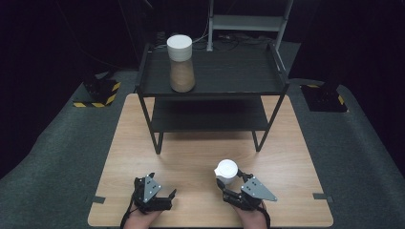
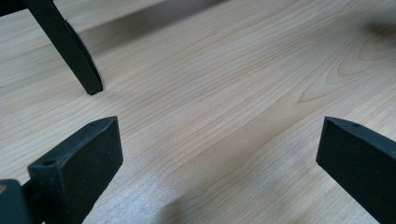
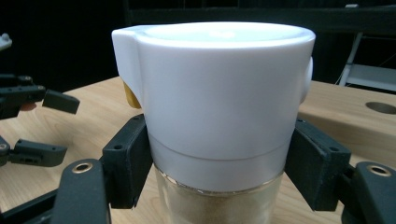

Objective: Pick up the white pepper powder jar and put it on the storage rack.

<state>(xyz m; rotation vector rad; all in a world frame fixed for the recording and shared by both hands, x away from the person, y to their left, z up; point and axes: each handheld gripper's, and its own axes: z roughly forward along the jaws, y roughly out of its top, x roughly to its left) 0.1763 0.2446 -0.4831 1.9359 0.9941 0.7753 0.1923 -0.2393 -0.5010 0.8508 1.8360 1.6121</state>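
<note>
The right claw [image 1: 232, 183] is closed on a small white-lidded jar [image 1: 226, 172] near the front edge of the table [image 1: 191, 157], right of centre. In the right gripper view, the two black pads [image 3: 127, 165] press against opposite sides of the jar [image 3: 215, 126], at the lower edge of its white lid and just above the clear glass body, which contains a pale tan powder. The jar stands upright between the pads. A small yellow part projects from the lid on the left side of that view.

The left claw [image 1: 165, 198] rests low over the front-left part of the table, well apart from the jar. In the left gripper view, its jaws stand wide apart with bare wood grain between them; they hold nothing and touch nothing. A black leg [image 2: 70, 46] of the shelf rack stands on the table ahead of them.

A black two-tier shelf rack [image 1: 210, 90] occupies the far half of the table. A taller jar [image 1: 181, 64] with a white lid and brown contents stands upright on its top shelf, at the left.
</note>
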